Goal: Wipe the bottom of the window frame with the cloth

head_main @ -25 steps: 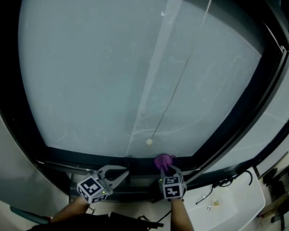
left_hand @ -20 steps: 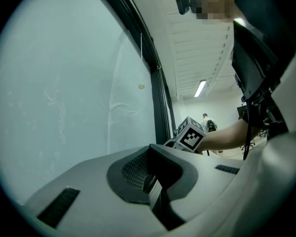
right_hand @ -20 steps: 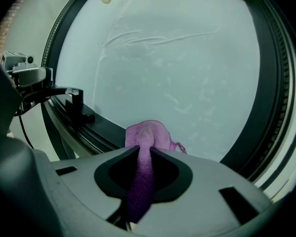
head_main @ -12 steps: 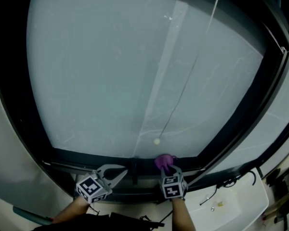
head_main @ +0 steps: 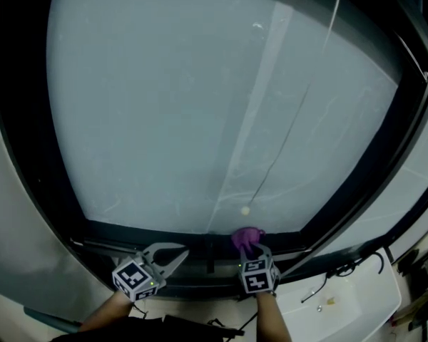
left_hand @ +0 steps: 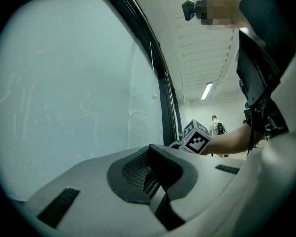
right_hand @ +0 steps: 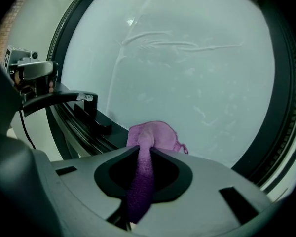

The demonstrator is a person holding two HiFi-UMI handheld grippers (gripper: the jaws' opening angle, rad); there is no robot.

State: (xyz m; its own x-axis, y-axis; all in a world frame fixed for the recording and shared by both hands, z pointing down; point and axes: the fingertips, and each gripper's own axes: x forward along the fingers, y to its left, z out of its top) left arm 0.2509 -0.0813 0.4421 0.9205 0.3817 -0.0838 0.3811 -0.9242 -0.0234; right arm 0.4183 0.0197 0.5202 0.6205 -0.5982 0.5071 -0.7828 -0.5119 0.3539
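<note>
A crumpled purple cloth (head_main: 246,239) is pressed against the dark bottom rail of the window frame (head_main: 150,232), just below the pane. My right gripper (head_main: 248,252) is shut on it. In the right gripper view the cloth (right_hand: 155,135) bulges out past the right gripper (right_hand: 143,154) and touches the frame's bottom rail (right_hand: 76,125) beside the glass. My left gripper (head_main: 178,252) hovers left of the cloth over the same rail, its jaws together with nothing in them. In the left gripper view the left gripper (left_hand: 150,174) points along the pane, with the right gripper's marker cube (left_hand: 197,138) beyond it.
A thin blind cord ending in a small bead (head_main: 245,210) hangs in front of the glass just above the cloth. A dark latch block (right_hand: 89,113) sits on the rail left of the cloth. A white box with a cable (head_main: 342,301) lies lower right.
Against the window, the cloth and both grippers have shifted left along the bottom rail: the cord's bead was left of the cloth and now hangs right above it.
</note>
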